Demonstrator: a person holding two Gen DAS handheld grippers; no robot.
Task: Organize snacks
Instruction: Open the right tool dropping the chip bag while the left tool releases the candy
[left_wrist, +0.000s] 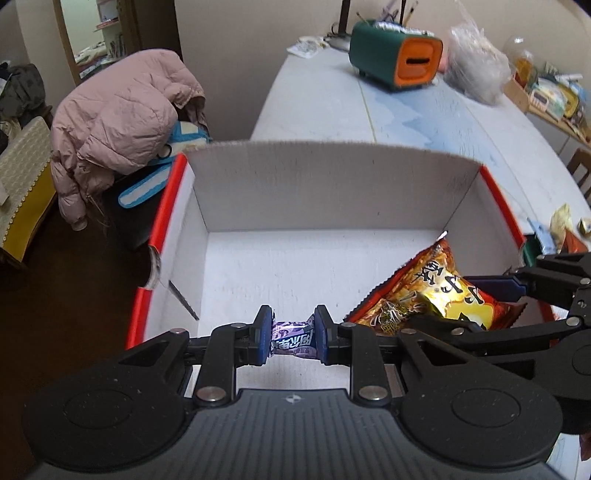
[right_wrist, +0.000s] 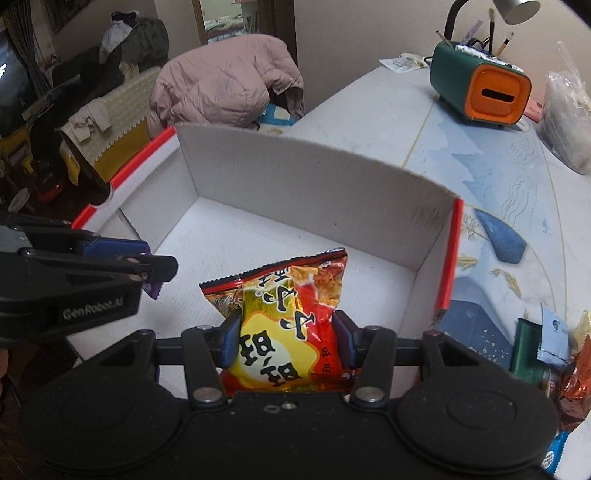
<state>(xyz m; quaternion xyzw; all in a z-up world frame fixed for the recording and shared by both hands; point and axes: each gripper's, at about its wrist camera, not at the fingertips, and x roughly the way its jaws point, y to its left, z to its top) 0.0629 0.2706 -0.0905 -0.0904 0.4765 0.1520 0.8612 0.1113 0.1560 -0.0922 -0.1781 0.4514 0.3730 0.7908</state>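
A white cardboard box with red edges (left_wrist: 258, 184) stands open on the table; it also shows in the right wrist view (right_wrist: 295, 177). My left gripper (left_wrist: 293, 339) is shut on a small purple candy packet (left_wrist: 293, 338) and holds it over the box's near left part. My right gripper (right_wrist: 287, 341) is shut on a red and yellow snack bag (right_wrist: 280, 321) and holds it over the box's right part. The bag also shows in the left wrist view (left_wrist: 436, 291), and the left gripper shows at the left of the right wrist view (right_wrist: 147, 273).
Several loose snack packets (right_wrist: 554, 343) lie on the table right of the box. A green and orange organiser (left_wrist: 395, 55) and a clear plastic bag (left_wrist: 476, 66) stand at the far end. A pink jacket (left_wrist: 122, 122) hangs on a chair to the left.
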